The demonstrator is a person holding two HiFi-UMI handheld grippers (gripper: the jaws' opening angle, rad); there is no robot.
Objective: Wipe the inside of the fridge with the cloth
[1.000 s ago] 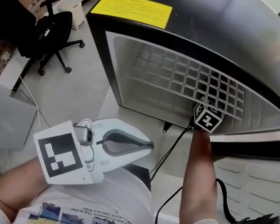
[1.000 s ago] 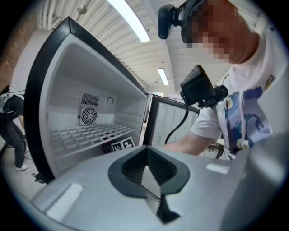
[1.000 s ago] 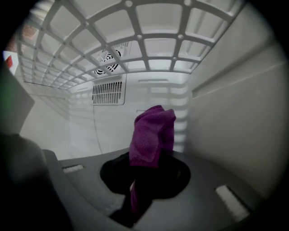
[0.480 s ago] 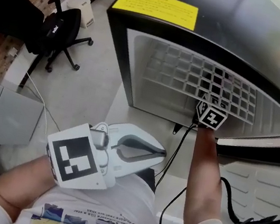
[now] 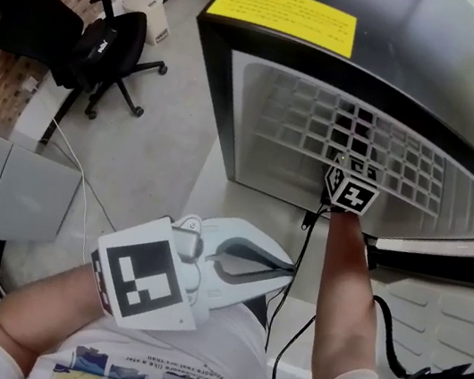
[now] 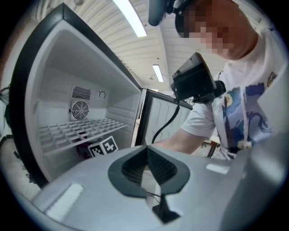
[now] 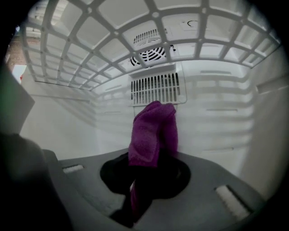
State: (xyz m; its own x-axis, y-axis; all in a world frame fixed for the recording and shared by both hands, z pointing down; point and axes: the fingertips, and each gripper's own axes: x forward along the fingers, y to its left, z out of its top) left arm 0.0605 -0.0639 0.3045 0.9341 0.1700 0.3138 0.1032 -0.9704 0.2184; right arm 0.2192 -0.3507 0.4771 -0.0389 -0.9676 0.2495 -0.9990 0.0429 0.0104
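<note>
Right gripper view: right gripper [image 7: 151,158] has its jaws clamped on the purple cloth [image 7: 151,128]. The cloth is bunched upright inside the fridge [image 5: 424,54], near the back wall, below the vent [image 7: 158,88] and under the wire shelf [image 5: 321,126]; wall contact unclear. Left gripper [image 6: 147,149] sits outside the fridge on the near side, jaws closed together, nothing between. Office chair [image 5: 107,52] far left.
</note>
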